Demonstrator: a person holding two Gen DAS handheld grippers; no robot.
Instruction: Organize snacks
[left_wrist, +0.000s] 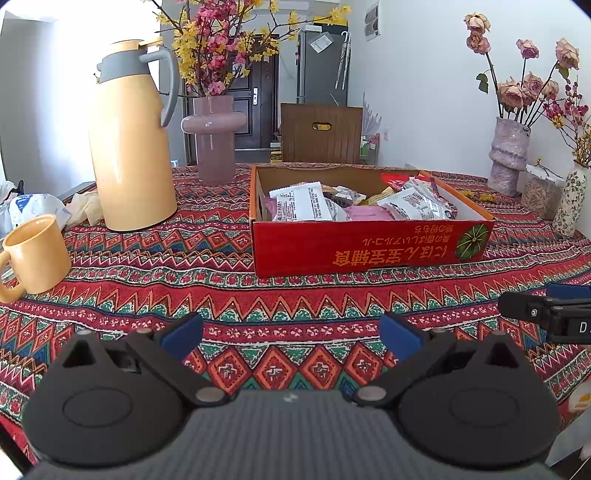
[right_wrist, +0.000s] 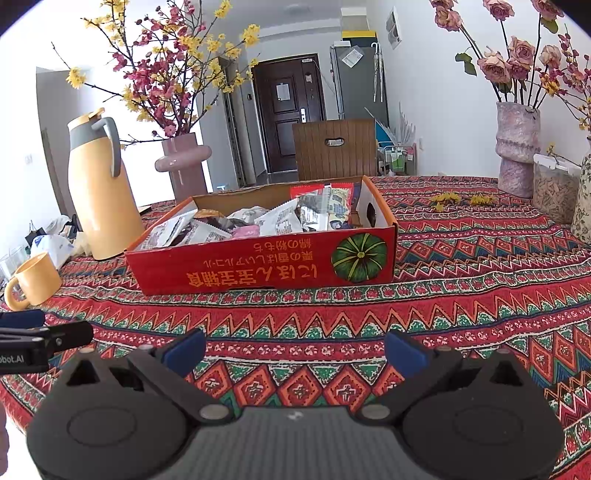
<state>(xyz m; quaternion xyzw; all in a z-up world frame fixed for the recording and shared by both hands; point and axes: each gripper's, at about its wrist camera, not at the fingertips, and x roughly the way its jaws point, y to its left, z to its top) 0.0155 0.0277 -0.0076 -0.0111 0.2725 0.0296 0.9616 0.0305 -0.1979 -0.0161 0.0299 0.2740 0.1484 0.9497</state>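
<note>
A red cardboard box with a pumpkin picture stands on the patterned tablecloth, holding several wrapped snack packets in white and pink. The same box shows in the right wrist view, its snack packets heaped inside. My left gripper is open and empty, low over the cloth in front of the box. My right gripper is also open and empty, just as far back from the box. The right gripper's tip pokes in at the left view's right edge.
A yellow thermos jug and a yellow mug stand left of the box. A pink vase with blossoms is behind. More vases and a clear container line the right side. A wooden chair is beyond the table.
</note>
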